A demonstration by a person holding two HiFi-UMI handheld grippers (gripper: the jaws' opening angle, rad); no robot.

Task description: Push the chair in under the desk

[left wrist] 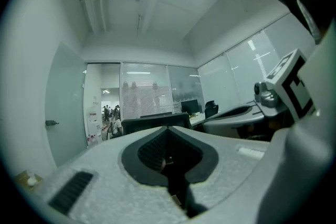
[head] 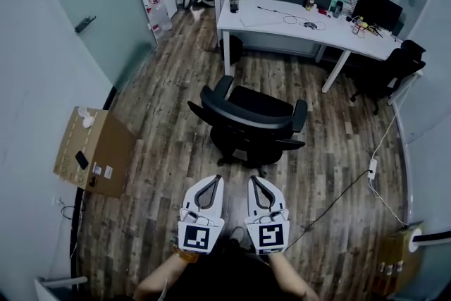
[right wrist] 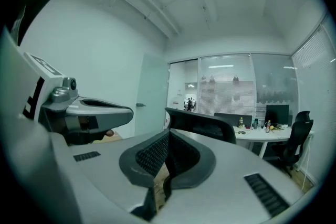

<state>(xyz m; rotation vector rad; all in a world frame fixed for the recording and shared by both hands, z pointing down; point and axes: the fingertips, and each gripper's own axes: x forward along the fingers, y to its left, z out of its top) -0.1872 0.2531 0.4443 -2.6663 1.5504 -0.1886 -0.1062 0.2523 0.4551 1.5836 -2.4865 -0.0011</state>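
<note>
A black office chair (head: 250, 120) stands on the wooden floor, a good step short of the white desk (head: 296, 21), with its curved backrest turned toward me. Both grippers are held side by side just behind the backrest, apart from it. My left gripper (head: 217, 178) is shut and holds nothing. My right gripper (head: 252, 180) is likewise shut and empty. Over the closed left jaws, the left gripper view shows the backrest's top edge (left wrist: 152, 120). The right gripper view shows the chair back (right wrist: 202, 123) just past the closed jaws, with the desk (right wrist: 262, 136) beyond.
An open cardboard box (head: 95, 151) sits by the left wall. A second black chair (head: 391, 70) stands at the desk's right end. A cable and power strip (head: 371, 167) lie on the floor at right. A monitor (head: 377, 9), bottles and cables are on the desk.
</note>
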